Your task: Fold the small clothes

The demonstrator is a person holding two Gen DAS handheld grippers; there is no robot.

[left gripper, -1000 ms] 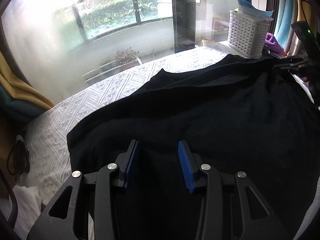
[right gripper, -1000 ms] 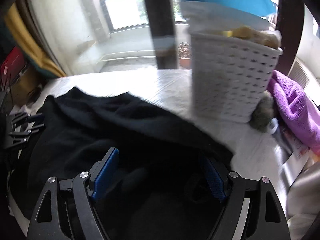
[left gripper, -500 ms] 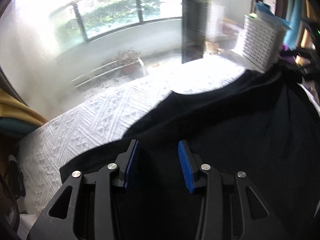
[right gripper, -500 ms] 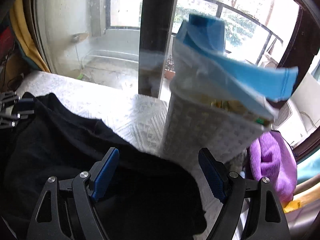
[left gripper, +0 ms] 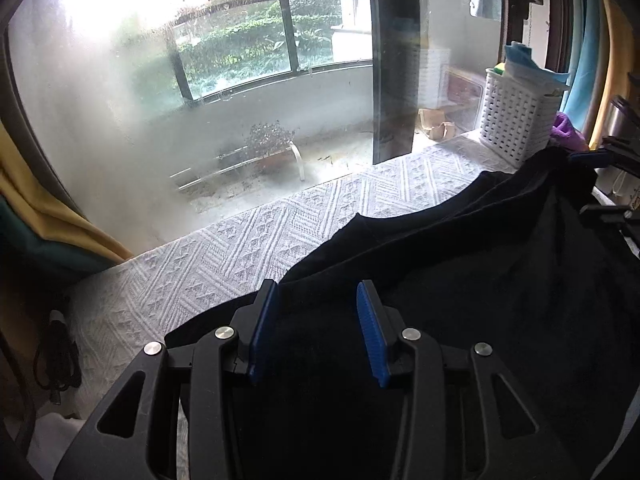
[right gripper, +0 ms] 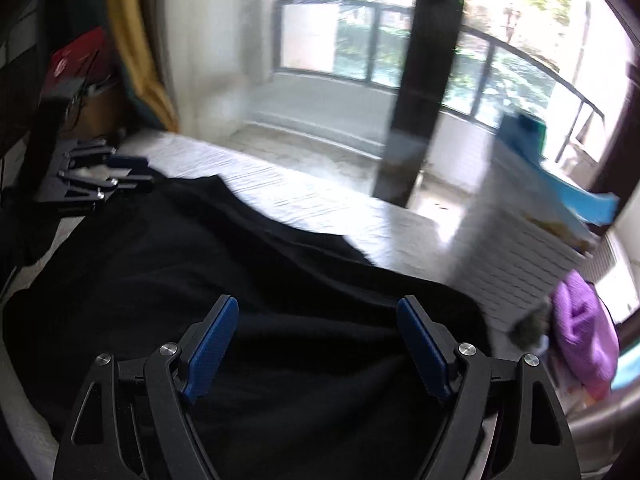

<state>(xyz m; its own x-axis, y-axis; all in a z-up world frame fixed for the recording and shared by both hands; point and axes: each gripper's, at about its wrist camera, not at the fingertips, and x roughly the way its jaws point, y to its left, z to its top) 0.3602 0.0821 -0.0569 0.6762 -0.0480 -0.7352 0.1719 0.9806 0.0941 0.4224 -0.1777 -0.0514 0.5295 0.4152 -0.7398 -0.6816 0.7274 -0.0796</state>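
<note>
Both tools (left gripper: 316, 332) (right gripper: 318, 344) gape apart over black garment (left gripper: 460, 280); white cloth (left gripper: 248, 248) beyond hem

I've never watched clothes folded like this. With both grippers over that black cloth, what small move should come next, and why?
Probably lower the right gripper and close it on the black garment. Its pads stand wide apart, gripping nothing, and the cloth lies rumpled and unfolded on the white bedspread.

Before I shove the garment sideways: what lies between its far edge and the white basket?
In the left wrist view only bare white patterned bedcover separates the black garment from the white basket; the purple cloth sits beside the basket, not between.
</note>
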